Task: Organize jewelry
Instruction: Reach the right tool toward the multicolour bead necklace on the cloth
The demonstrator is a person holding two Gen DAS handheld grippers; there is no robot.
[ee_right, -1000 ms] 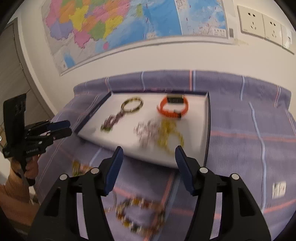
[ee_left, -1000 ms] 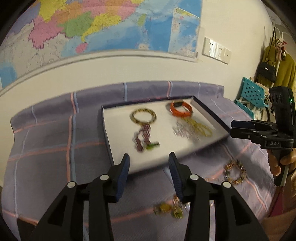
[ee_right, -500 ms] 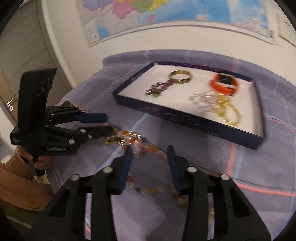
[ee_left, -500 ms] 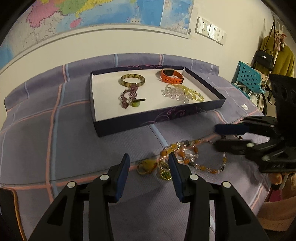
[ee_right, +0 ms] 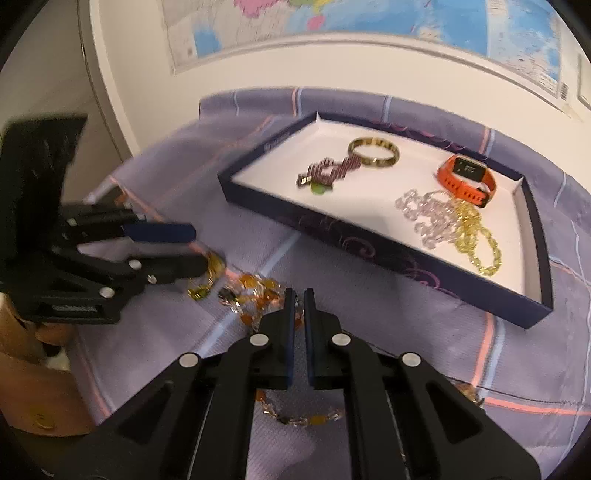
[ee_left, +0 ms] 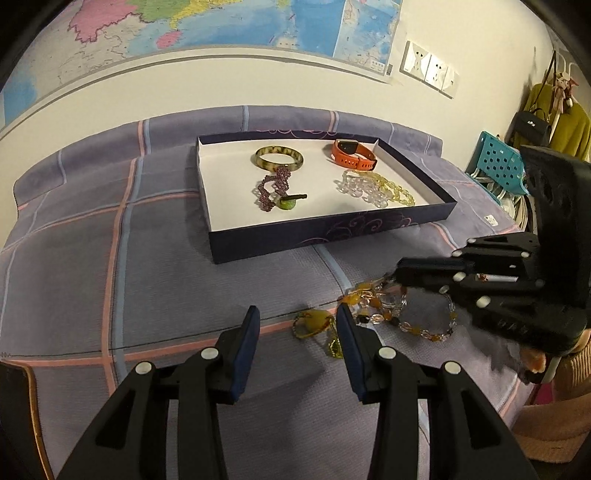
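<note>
An amber bead necklace (ee_left: 406, 314) lies on the purple checked cloth in front of a dark blue tray (ee_left: 332, 236). My right gripper (ee_right: 299, 299) is shut on the amber bead necklace (ee_right: 258, 291); it also shows in the left wrist view (ee_left: 400, 275). A yellow pendant piece (ee_left: 314, 325) lies beside the necklace. My left gripper (ee_left: 295, 325) is open around the yellow piece; it also shows in the right wrist view (ee_right: 192, 247). The tray holds a green bangle (ee_left: 279, 158), an orange watch (ee_left: 352, 153), a purple bracelet (ee_left: 275, 186) and clear and yellow chains (ee_left: 373, 186).
A wall with a map (ee_left: 221, 26) and sockets (ee_left: 430, 68) stands behind the table. A teal basket (ee_left: 496, 162) and hanging clothes with a bag (ee_left: 554, 118) are at the right. The cloth's front edge is near both grippers.
Both grippers have come down to the loose jewelry in front of the tray. The right gripper's jaws have closed on the amber necklace. The left gripper stays open.
</note>
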